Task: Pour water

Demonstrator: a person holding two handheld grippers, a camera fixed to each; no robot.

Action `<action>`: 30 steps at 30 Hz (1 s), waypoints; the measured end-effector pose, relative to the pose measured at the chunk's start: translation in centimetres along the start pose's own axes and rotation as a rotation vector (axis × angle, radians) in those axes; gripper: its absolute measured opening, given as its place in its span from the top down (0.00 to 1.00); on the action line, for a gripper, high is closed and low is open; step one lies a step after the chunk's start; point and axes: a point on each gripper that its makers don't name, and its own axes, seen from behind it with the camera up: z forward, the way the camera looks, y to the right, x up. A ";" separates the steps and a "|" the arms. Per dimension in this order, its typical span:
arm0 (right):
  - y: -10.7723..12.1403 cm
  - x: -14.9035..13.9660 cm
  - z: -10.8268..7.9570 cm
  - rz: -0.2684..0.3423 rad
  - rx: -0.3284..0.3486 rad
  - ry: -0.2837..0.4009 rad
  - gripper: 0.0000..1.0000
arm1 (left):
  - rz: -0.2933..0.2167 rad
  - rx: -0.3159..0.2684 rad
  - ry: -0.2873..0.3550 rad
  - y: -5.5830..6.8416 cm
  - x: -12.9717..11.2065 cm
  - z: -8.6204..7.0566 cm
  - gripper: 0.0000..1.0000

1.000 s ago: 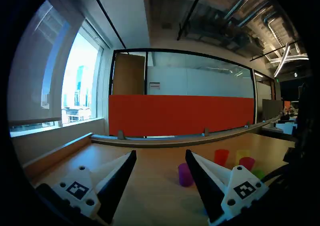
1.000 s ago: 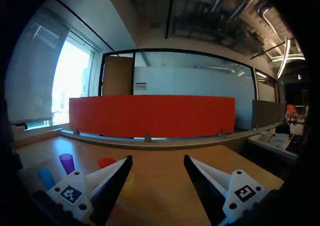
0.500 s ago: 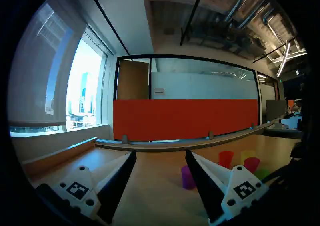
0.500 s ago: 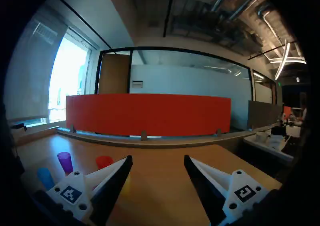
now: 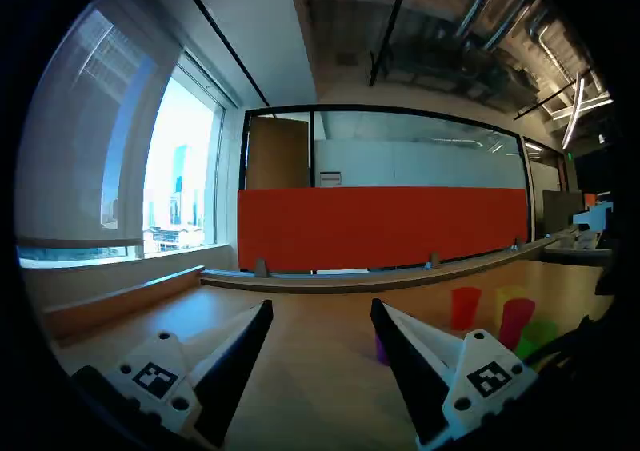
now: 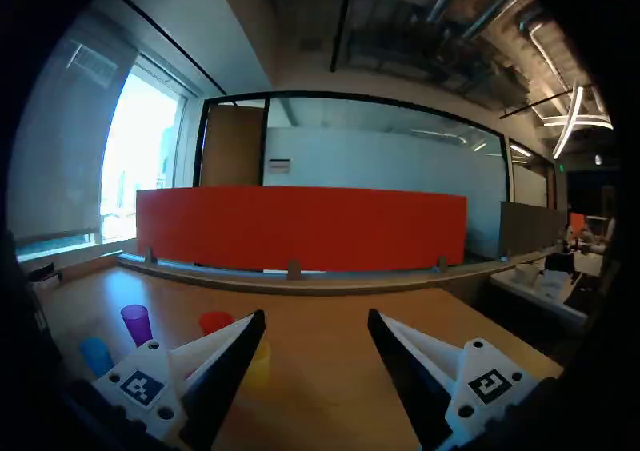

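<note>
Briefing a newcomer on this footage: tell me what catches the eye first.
The bright orange-red partition stretches across the far edge of the wooden table, centre in both views. To its left, a sunlit window glares. On the table stand a purple cup, a blue cup and a red cup, low left in the right gripper view.

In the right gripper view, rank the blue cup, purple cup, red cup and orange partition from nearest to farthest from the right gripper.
1. blue cup, low on the left.
2. purple cup and red cup, left of centre; too close to call.
3. orange partition, far back, centre.
</note>
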 end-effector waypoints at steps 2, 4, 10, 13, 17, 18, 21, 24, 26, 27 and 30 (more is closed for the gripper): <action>-0.1 -0.1 0.0 0.003 0.002 -0.002 0.00 | 0.000 0.001 -0.005 0.0 -0.5 0.0 0.10; -0.1 -0.2 0.0 0.004 0.002 -0.006 0.00 | 0.000 0.002 -0.010 -0.1 -1.0 0.0 0.10; -0.3 -0.5 0.0 0.001 0.007 -0.018 0.00 | -0.006 0.009 -0.027 -0.2 -2.3 0.2 0.10; -0.3 -0.4 0.0 -0.003 0.008 -0.018 0.00 | -0.008 0.011 -0.028 -0.3 -2.6 0.3 0.09; -0.3 -0.2 0.0 -0.009 0.006 -0.017 0.00 | -0.012 0.016 -0.038 -0.4 -3.3 0.5 0.10; -0.3 -0.2 0.0 -0.010 0.006 -0.017 0.00 | -0.011 0.017 -0.042 -0.5 -3.4 0.5 0.10; -0.2 -0.1 -0.1 -0.011 0.005 -0.018 0.00 | -0.008 0.019 -0.052 -0.6 -3.7 0.6 0.10; -0.2 -0.2 -0.1 -0.010 0.006 -0.017 0.00 | -0.009 0.018 -0.056 -0.6 -3.8 0.7 0.10; -0.2 -0.2 0.0 -0.009 0.008 -0.018 0.00 | -0.008 0.016 -0.061 -0.5 -3.9 0.8 0.10; -0.3 -0.2 0.0 -0.009 0.008 -0.018 0.00 | -0.008 0.015 -0.063 -0.5 -3.9 0.8 0.10; -0.3 0.0 0.0 -0.010 0.007 -0.018 0.00 | -0.008 0.013 -0.068 -0.4 -4.0 0.8 0.09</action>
